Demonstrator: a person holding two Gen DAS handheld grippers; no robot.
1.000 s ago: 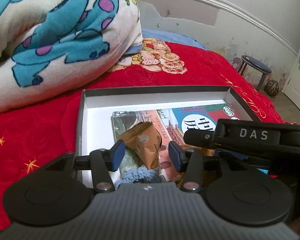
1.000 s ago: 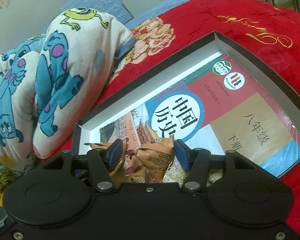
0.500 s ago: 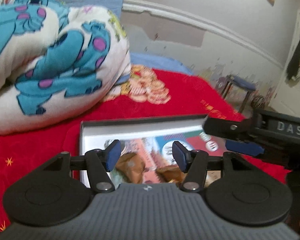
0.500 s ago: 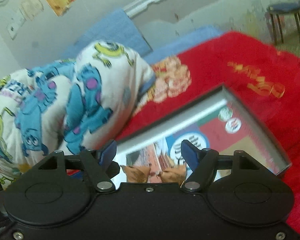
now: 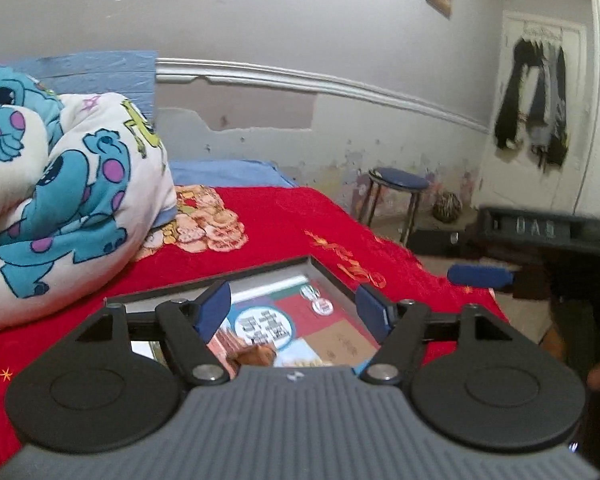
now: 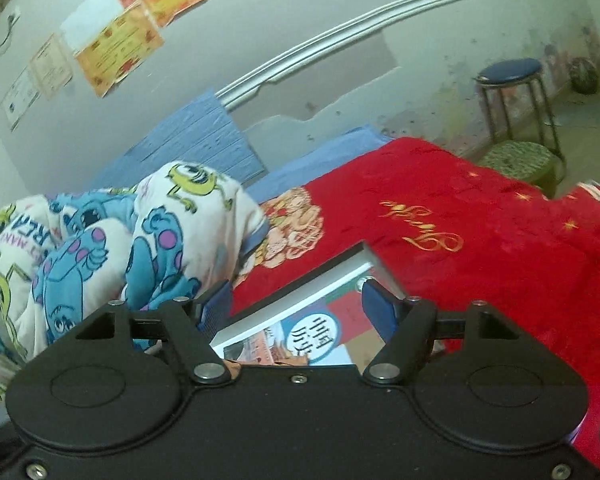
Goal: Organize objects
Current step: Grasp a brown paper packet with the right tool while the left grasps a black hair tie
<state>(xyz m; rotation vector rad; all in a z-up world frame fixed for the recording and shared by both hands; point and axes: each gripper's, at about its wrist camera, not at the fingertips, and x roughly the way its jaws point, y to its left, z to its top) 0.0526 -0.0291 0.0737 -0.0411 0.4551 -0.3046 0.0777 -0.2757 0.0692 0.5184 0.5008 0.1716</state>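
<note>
A shallow black box [image 5: 260,271] with a white inner wall [image 6: 308,290] lies on the red bedspread [image 5: 284,220]. In it is a textbook [image 5: 320,320] [image 6: 316,332] with a red and blue cover, and orange-brown snack packets [image 5: 258,356] lie on the book's near end. My left gripper [image 5: 294,305] hangs above the box's near part with its jaws opening and nothing between them. My right gripper [image 6: 296,306] is also raised over the box, open and empty. Its blue pad [image 5: 480,276] shows at the right of the left wrist view.
A rolled cartoon-print blanket [image 5: 72,200] [image 6: 140,240] lies left of the box. Past the bed's far edge stand a blue stool [image 5: 400,180] [image 6: 508,72], a green cushioned stool [image 6: 516,156] and a ball [image 5: 446,202]. Dark clothes [image 5: 532,100] hang on the door.
Both grippers have risen and pulled back from the box, and their jaws stand wider. The snack packets that were between the fingers now lie below them in the box.
</note>
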